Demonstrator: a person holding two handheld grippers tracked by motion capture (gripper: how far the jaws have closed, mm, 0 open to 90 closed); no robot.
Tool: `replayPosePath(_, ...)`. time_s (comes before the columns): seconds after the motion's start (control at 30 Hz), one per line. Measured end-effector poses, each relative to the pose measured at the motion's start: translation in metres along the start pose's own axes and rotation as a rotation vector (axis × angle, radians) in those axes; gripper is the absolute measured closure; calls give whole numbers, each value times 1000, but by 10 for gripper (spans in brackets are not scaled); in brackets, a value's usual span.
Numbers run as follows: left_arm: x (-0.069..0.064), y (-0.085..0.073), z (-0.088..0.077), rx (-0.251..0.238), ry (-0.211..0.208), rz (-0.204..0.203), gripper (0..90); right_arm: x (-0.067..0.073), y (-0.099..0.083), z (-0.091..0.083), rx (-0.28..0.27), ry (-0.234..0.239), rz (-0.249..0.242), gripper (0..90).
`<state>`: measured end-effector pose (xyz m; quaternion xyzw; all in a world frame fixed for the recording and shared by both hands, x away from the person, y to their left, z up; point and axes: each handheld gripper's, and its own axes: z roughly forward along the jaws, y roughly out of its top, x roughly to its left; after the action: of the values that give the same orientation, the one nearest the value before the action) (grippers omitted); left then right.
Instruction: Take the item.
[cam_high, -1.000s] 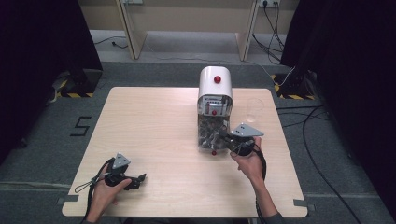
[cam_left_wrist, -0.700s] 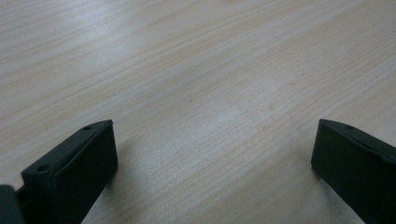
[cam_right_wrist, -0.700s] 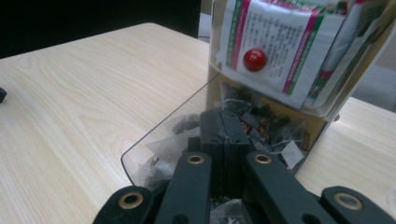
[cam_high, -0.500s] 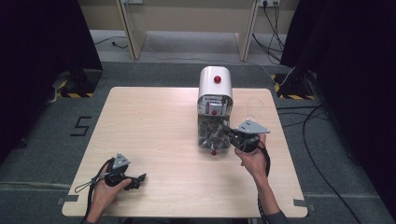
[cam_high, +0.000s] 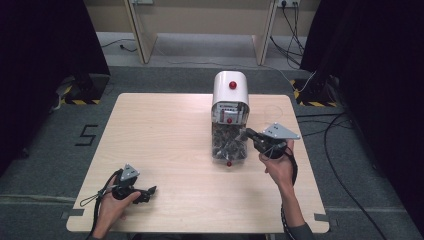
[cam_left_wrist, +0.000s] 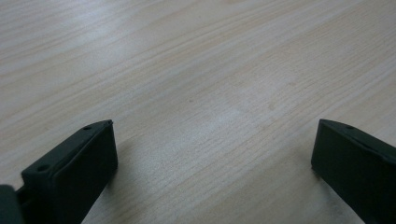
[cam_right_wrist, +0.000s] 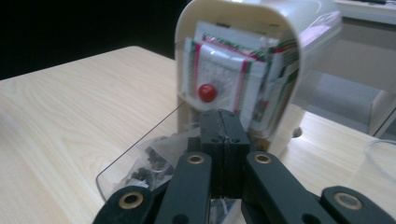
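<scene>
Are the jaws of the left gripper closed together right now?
No, in the left gripper view the left gripper has its two black jaws standing far apart over the bare wooden table.

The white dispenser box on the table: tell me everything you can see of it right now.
The white dispenser box stands upright on the far right part of the wooden table. Its top is rounded, looks like glossy plastic and carries a red knob. The open front shows red, green and white paper packets behind a second red knob. A clear drawer with dark bits inside sticks out low toward the person. The right hand-held gripper is shut at that drawer's right side; whether it touches it I cannot tell.
</scene>
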<state>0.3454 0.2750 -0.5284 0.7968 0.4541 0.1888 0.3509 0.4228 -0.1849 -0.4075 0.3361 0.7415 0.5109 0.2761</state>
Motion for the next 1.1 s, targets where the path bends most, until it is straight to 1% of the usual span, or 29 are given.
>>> replayPosePath(0.2, 0, 0, 0, -1, -1, 0, 0, -14, 6, -4, -4, -28, 5, 900)
replayPosePath(0.4, 0, 0, 0, 0, 0, 0, 0, -31, 12, -11, -11, -72, 19, 900)
replayPosePath(0.43, 0, 0, 0, 0, 0, 0, 0, -31, 12, -11, -11, -72, 19, 900)
replayPosePath(0.5, 0, 0, 0, -1, 0, 0, 0, -39, 13, -12, -6, -89, 23, 900)
replayPosePath(0.6, 0, 0, 0, 0, 0, 0, 0, -50, 14, -11, 7, -114, 27, 900)
replayPosePath(0.67, 0, 0, 0, -1, -1, 0, 0, -52, 14, -11, 7, -120, 30, 900)
replayPosePath(0.73, 0, 0, 0, 0, 0, 0, 0, -60, 17, -9, 1, -132, 39, 900)
replayPosePath(0.93, 0, 0, 0, 0, 0, 1, 0, -71, 24, -5, -3, -166, 49, 900)
replayPosePath(1.0, 0, 0, 0, 0, 0, 1, 0, -75, 25, -2, 1, -176, 45, 900)
replayPosePath(1.1, 0, 0, 0, 0, -1, 1, 0, -81, 28, 1, 12, -193, 52, 900)
